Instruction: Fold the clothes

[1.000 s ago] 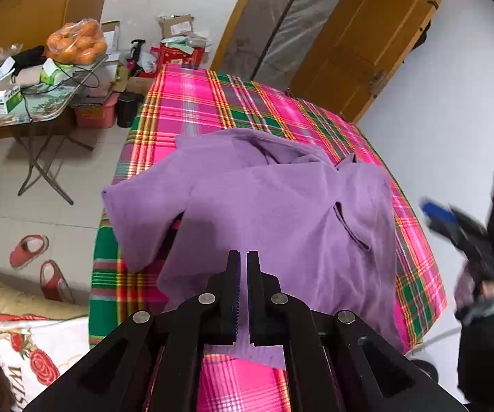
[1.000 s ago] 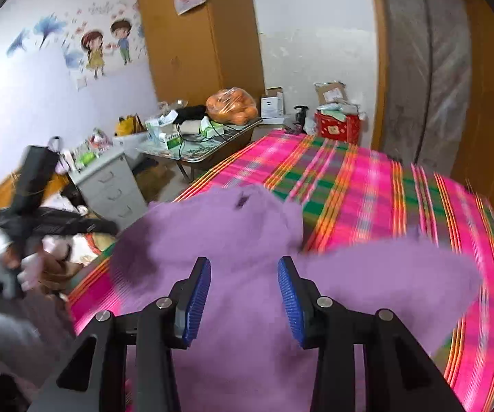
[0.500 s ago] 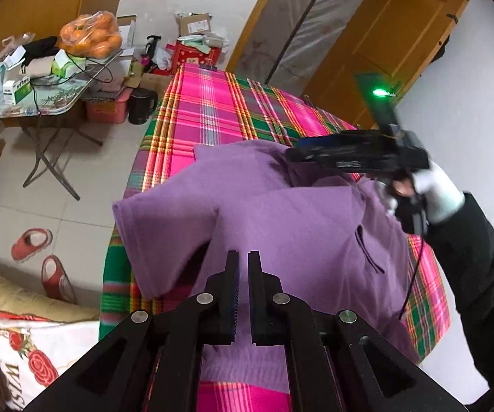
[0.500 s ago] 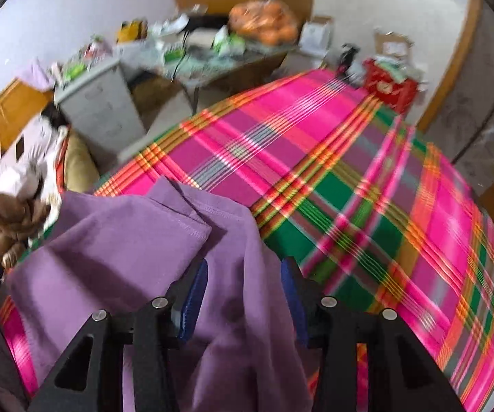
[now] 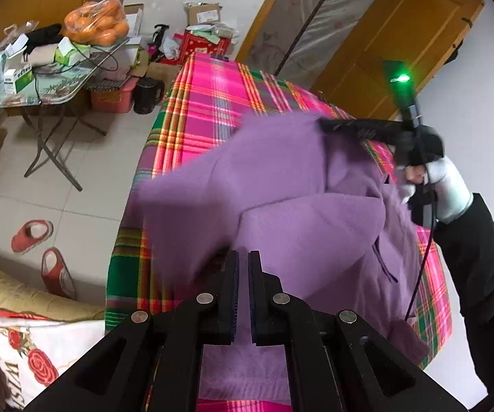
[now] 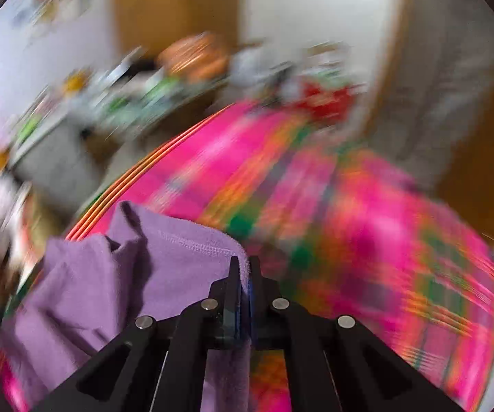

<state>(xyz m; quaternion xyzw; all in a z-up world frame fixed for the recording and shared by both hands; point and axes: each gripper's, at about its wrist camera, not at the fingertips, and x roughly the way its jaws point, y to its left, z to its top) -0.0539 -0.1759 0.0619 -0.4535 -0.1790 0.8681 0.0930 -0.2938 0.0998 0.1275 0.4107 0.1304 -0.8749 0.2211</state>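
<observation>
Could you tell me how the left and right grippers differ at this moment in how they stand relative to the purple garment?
The right gripper is clamped on a hemmed edge of the purple garment, cloth pinched between its pads; the left gripper has its pads nearly together with no cloth visibly between them, the garment lying beyond. The right gripper reaches the garment's far part over the plaid bedspread, while the left is at its near edge. Both are black and closed.

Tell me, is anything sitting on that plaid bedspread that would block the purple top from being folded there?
Nothing visible does. The purple top is the only thing lying on the plaid bedspread. The right gripper is already clamped on its hem, and the left gripper is shut at the near edge.
</observation>
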